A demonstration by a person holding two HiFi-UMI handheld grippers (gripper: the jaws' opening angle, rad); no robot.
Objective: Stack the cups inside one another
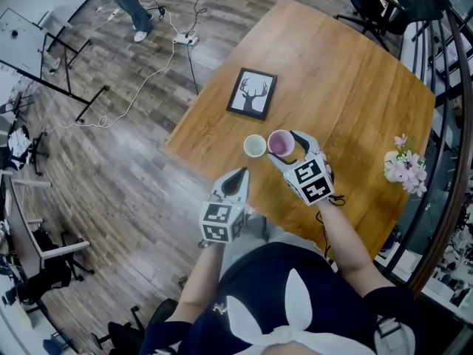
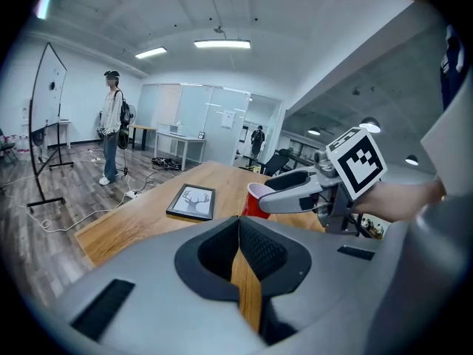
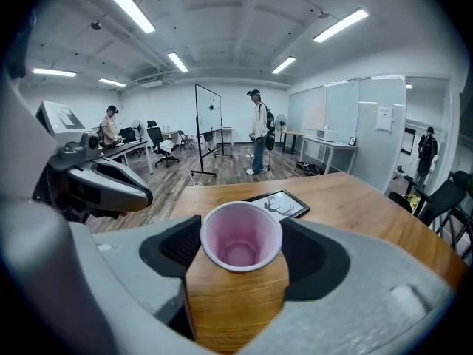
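At the near edge of a wooden desk (image 1: pixel 347 80):

- Pink cup (image 1: pixel 280 142): upright, mouth up, inside pale pink, outside red as seen in the left gripper view. It stands between the pads of the right tongs (image 1: pixel 287 148). Whether its base rests on the desk or hangs just above it is unclear.
- Pale cup (image 1: pixel 254 146): upright on the desk, just beside the pink cup on its left, apart from both tongs.
- Right tongs: clenched on the pink cup (image 3: pixel 240 242), one pad against each side of its rim.
- Left tongs (image 1: pixel 238 174): clenched on nothing, pads meeting at the tips (image 2: pixel 239 224). They are held off the desk's near edge, pointing toward the cups.
- Frame (image 1: pixel 252 93): black, with a deer print, lying flat on the desk beyond the cups.
- Flowers (image 1: pixel 405 167): pink sprig at the desk's right edge, well apart from the cups.
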